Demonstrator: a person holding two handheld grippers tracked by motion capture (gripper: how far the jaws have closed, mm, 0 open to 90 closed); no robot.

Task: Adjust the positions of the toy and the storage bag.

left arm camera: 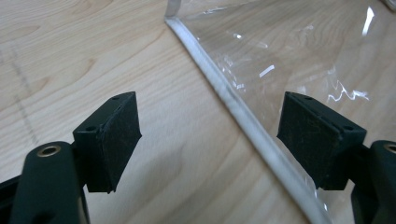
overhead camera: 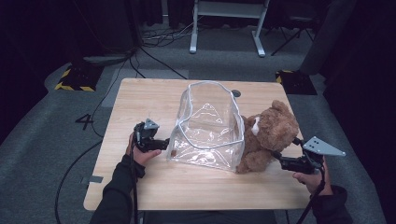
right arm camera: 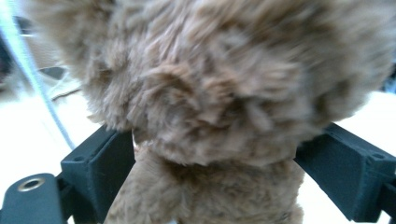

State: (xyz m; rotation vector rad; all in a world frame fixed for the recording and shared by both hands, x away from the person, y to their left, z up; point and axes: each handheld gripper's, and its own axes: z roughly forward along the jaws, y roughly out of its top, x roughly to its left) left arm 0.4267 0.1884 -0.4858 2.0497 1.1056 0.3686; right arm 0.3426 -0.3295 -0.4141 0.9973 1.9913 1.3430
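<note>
A clear plastic bag (overhead camera: 208,126) with a white rim stands open in the middle of the wooden table (overhead camera: 187,186). A brown teddy bear (overhead camera: 268,133) leans against the bag's right side. My left gripper (overhead camera: 166,143) is open at the bag's lower left corner. In the left gripper view the bag's white seam (left arm camera: 233,102) runs between the spread jaws of the left gripper (left arm camera: 210,135), over bare wood. My right gripper (overhead camera: 286,149) is open, its jaws either side of the bear's body. Up close, the bear's fur (right arm camera: 210,84) sits between the wide jaws of the right gripper (right arm camera: 215,158).
A small dark round fitting (overhead camera: 236,93) sits in the table behind the bag. On the floor beyond are a white desk frame (overhead camera: 226,28), loose cables (overhead camera: 159,37) and two yellow-and-black striped bases (overhead camera: 74,77) (overhead camera: 292,77). A "4" (overhead camera: 85,121) marks the floor at left.
</note>
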